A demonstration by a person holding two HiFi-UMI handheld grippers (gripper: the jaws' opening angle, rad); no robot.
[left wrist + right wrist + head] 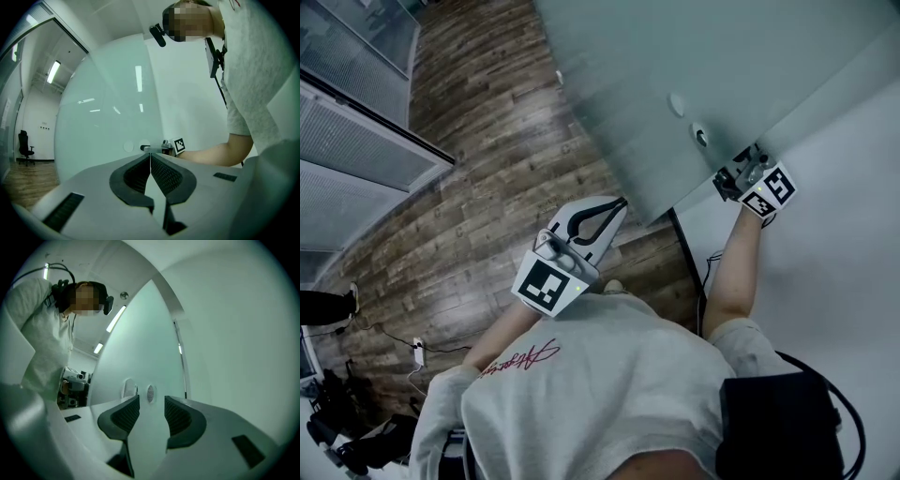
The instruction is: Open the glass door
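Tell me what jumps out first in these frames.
The pale glass door fills the top of the head view. The right gripper is up at its edge, jaws apart with nothing between them, facing two round fittings on the glass. The left gripper is held low near the person's chest, jaws together and empty.

Wood-plank floor fills the left side, with a thin black cable and a white plug lying on it at the near left. A white wall stands at right. In the far room, a black office chair stands on the floor at left, and a ceiling strip light glows above.
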